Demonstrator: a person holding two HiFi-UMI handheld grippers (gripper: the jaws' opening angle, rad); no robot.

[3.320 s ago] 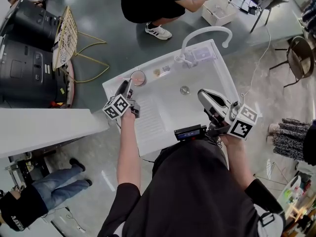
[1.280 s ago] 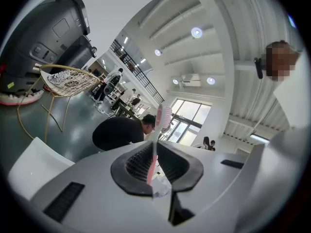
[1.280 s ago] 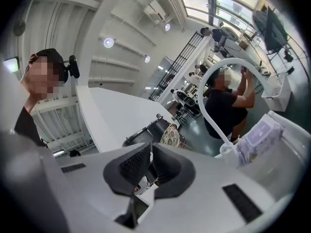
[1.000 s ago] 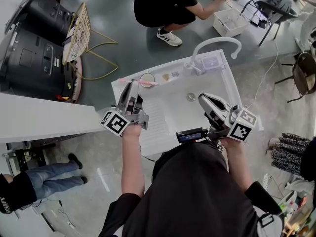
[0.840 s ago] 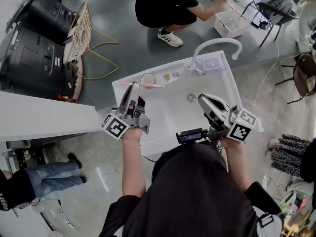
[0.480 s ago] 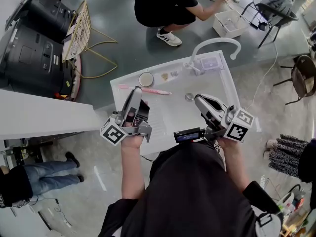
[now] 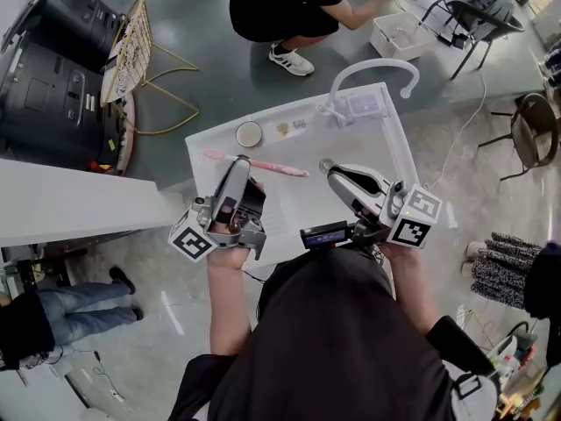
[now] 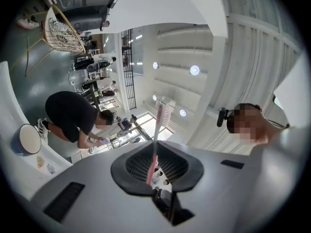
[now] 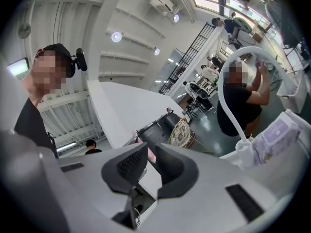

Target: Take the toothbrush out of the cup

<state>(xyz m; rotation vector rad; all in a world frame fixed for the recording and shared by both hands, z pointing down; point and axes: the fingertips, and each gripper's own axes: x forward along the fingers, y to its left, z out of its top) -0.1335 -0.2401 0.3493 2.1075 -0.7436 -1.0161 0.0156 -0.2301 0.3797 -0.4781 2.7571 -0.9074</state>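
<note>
My left gripper is clamped on the toothbrush, jaws nearly together with the pink shaft pinched between the pads. The brush lies crosswise to the jaws, roughly level, sticking out to either side above the sink. It is clear of the cup, which stands beyond the tips at the far rim, well apart. My right gripper is empty, jaws a little apart, its tips near the brush's right end, so either hand could take the brush on.

The left gripper view shows the shaft crossing the pads and the bristles at one end. The head view alone shows the clearance from the cup.
</note>
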